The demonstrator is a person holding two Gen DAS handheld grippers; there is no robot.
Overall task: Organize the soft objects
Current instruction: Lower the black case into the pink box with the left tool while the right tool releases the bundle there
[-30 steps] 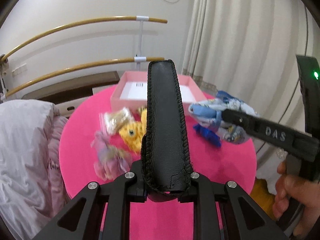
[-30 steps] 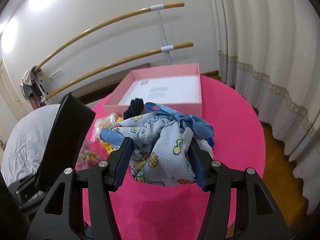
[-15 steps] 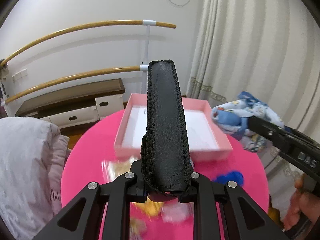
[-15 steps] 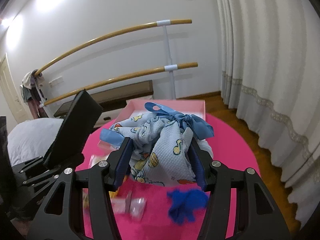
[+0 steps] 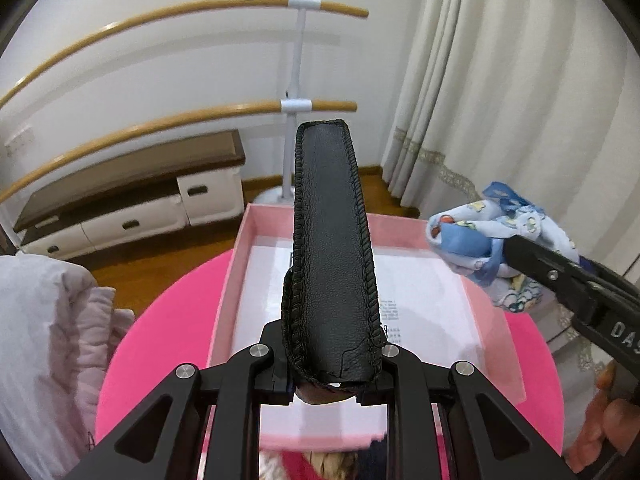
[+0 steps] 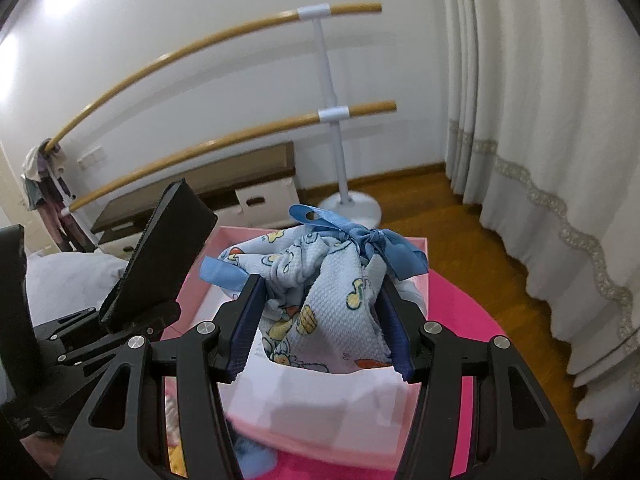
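Counts:
- One pink box (image 5: pixel 236 276), open, white sheet inside.
- One black leather pouch (image 5: pixel 330 256), clamped upright in the left gripper (image 5: pixel 332 368).
- One blue patterned cloth bundle (image 6: pixel 320 292), pinched by the right gripper (image 6: pixel 320 332).
- One blue ribbon bow (image 6: pixel 360 238) on that bundle.
- Two grippers total.
- One round pink table (image 5: pixel 160 320).
- Two wooden barre rails (image 5: pixel 160 12), one white stand (image 5: pixel 294 120).
- One low cabinet (image 5: pixel 132 204) with at least three drawer handles visible.
- One pale quilted garment (image 5: pixel 52 344) at left.
- Small items at the bottom edge of both views are blurred and can't be counted.
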